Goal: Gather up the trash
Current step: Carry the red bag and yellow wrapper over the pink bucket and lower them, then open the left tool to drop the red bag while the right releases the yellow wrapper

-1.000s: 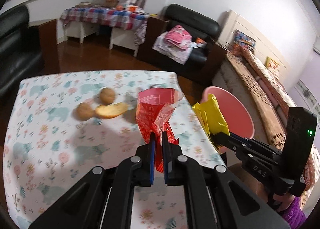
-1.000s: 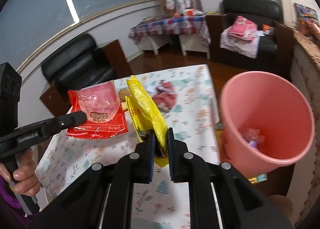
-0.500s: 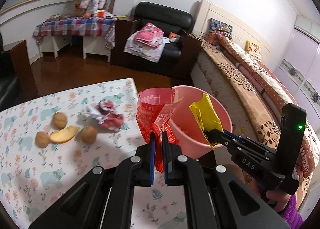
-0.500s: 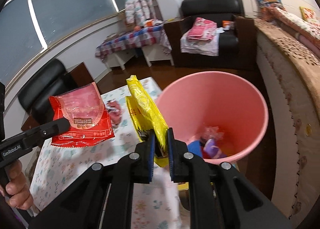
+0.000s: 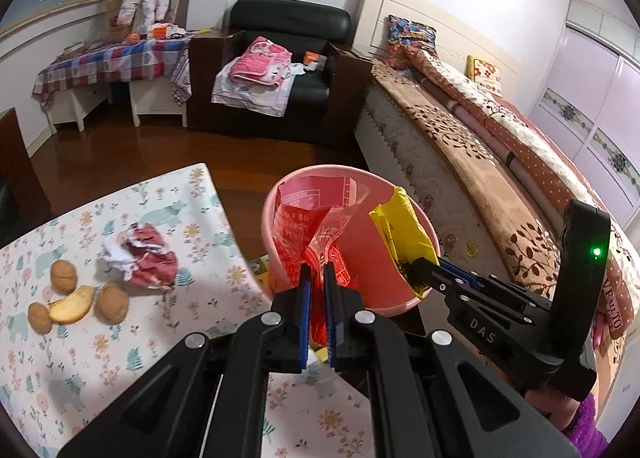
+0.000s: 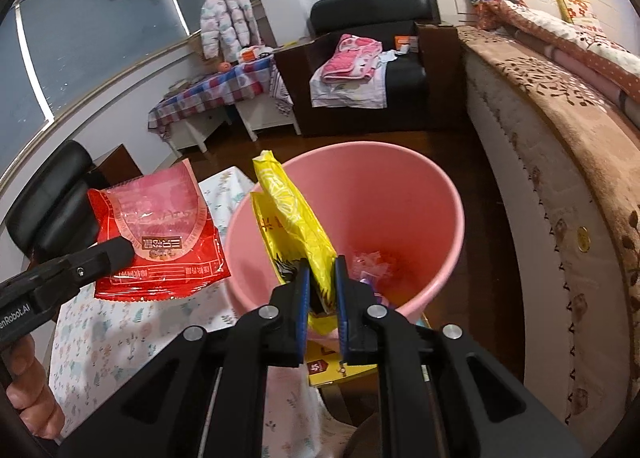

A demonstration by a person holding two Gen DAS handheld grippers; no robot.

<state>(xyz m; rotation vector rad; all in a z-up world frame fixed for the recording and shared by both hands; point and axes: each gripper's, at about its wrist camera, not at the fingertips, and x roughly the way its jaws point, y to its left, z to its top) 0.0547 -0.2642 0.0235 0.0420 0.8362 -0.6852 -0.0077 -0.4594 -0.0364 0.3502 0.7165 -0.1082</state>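
A bedroom with a wooden floor holds a floral-clothed surface (image 5: 120, 338), a bed (image 5: 480, 145) and a black armchair (image 5: 288, 41).

Left wrist view: the left gripper (image 5: 314, 278) is clenched on a red wrapper (image 5: 304, 225), held in front of the mouth of the pink bin (image 5: 276, 274) that stands beside the surface edge. The right gripper (image 5: 416, 266) grasps a yellow wrapper (image 5: 404, 234) at the bin's right rim. On the surface lie a crumpled red-and-white wrapper (image 5: 142, 258), three walnuts (image 5: 112, 298) and a peel piece (image 5: 70, 308).

Right wrist view: the right gripper (image 6: 322, 270) is clenched on the yellow wrapper (image 6: 292, 225), upright over the pink bin (image 6: 420, 197). Small scraps lie at the bin bottom (image 6: 372, 262). The left gripper (image 6: 116, 252) holds the red wrapper (image 6: 160, 234) above the surface (image 6: 100, 338), just beside the bin's left rim.
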